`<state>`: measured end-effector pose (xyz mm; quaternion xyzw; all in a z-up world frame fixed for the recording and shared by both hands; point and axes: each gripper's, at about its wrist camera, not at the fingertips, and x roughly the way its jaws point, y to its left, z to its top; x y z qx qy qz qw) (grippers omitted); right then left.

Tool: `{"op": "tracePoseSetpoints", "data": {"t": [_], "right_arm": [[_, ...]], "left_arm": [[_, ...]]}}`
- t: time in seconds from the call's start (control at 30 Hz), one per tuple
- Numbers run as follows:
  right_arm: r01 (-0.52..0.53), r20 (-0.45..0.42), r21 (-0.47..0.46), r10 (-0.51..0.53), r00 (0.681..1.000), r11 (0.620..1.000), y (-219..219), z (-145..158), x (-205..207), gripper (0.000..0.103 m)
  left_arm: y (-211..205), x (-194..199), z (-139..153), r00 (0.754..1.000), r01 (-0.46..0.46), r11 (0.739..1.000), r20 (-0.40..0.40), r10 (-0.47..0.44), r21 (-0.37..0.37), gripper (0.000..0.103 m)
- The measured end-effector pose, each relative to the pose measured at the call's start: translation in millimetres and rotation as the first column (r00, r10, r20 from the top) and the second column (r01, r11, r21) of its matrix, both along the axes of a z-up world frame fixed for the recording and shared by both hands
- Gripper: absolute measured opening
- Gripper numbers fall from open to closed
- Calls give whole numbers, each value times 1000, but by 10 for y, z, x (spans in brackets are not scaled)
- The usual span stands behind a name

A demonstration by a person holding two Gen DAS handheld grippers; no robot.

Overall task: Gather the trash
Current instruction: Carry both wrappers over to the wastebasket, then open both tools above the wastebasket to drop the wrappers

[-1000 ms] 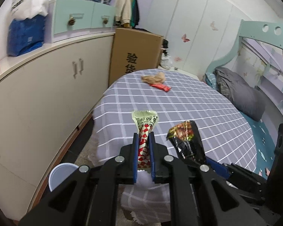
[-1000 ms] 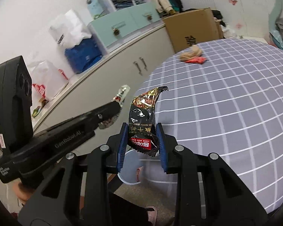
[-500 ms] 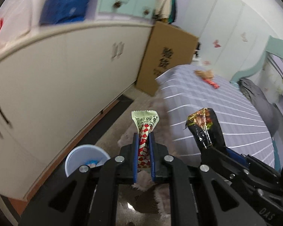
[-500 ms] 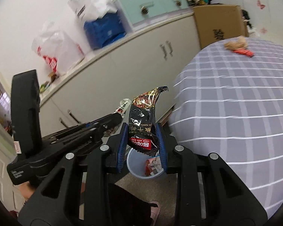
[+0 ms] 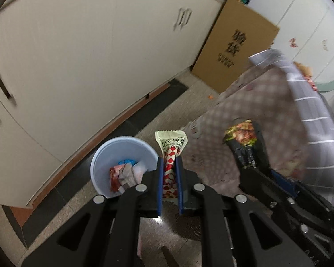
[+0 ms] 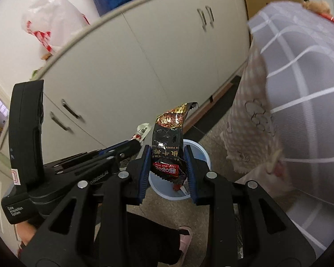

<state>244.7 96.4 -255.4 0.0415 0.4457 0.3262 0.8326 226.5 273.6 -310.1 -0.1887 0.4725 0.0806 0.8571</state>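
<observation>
My left gripper [image 5: 168,166] is shut on a pale green wrapper with a red and white check pattern [image 5: 171,151], held above the floor just right of a light blue bin [image 5: 104,155] that holds several pieces of trash. My right gripper [image 6: 167,155] is shut on a black snack wrapper [image 6: 169,138], held over the same bin [image 6: 202,155]. The black wrapper also shows in the left wrist view [image 5: 242,133]. The left gripper shows at the left in the right wrist view [image 6: 131,145].
Cream cabinets [image 5: 78,55] run along the left. A cardboard box [image 5: 233,44] stands at their far end. The table with a grey checked cloth [image 6: 300,77] is on the right, with a tan wad and red wrapper [image 6: 320,9] on it. A foot [image 6: 184,240] is below.
Both grippers have swung down and left from the tabletop to the floor bin, each still holding its wrapper. The bin is now close below them.
</observation>
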Motion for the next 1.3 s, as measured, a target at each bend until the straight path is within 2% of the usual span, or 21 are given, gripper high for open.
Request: {"op": "tracePoseSetpoints", "data": {"t": [0.17,0.27,0.37,0.4,0.43,0.47,0.5,0.83,1.3], "right_arm": [[11,-15,-40,-11,1000,999,137,-214,138,29],[16,-35,-56,-18,999,998,230,-318,229,29],[13,-44,-69,-16,999,998,300,-392,282,29],[12,-48,-71,-15,999,997,316,-419,300,29],[12,-50,-72,-15,999,997,335,-436,313,29],[11,-55,-73,-15,998,997,354,-460,320,29],[10,-60,-73,-14,998,997,380,-474,325,29],[-21,-92,-80,14,996,997,575,-626,296,30],[-57,-84,-64,52,995,996,896,-642,302,30]], "left_arm": [[147,197,-319,998,-7,999,-65,5,-33,10],[176,286,-420,996,-18,1000,-91,17,-5,11],[263,310,-480,994,-45,999,-95,44,-11,13],[296,318,-501,993,-56,998,-101,54,-16,22],[335,326,-519,992,-66,998,-106,63,-21,39],[368,317,-533,992,-78,997,-105,75,-22,45],[386,293,-529,992,-87,996,-97,86,-9,47],[490,98,-402,989,-126,987,-67,133,97,55],[792,-155,-364,973,-216,971,-54,223,101,63]]}}
